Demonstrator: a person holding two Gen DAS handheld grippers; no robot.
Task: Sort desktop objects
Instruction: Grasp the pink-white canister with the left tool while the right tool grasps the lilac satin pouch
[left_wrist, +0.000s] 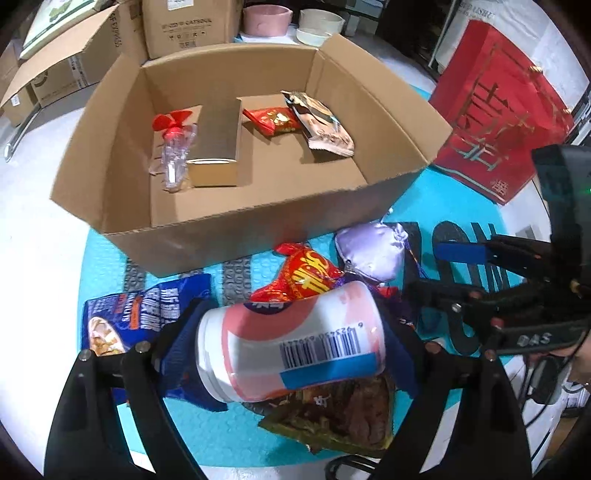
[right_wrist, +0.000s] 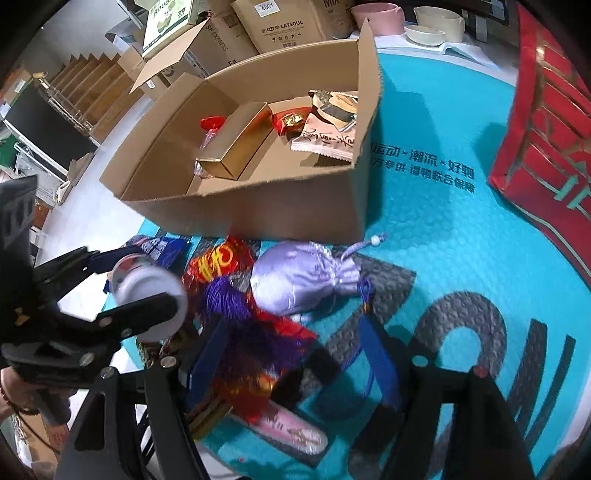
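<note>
Desktop objects lie in a heap on the bumpy teal mat (left_wrist: 229, 435) before the cardboard box (left_wrist: 122, 221), partly hidden under each other. The left gripper (left_wrist: 291, 339) grasps a smooth pink-and-white bottle (left_wrist: 295, 343) lying across its jaws, the lower end cut off. The right gripper (right_wrist: 295, 354) stands released over a blurred purple tassel (right_wrist: 225, 299), beside a shiny lilac satin pouch (right_wrist: 295, 277).

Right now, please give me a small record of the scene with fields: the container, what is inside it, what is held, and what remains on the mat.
container: open cardboard box on the teal mat
inside box: gold carton, red snack packet, beige snack packet, clear bottle with red bow
left tongs: closed on a pink-and-white bottle
right tongs: open, above a red tassel
left on mat: lilac satin pouch, red candy bag, blue snack bag
</note>
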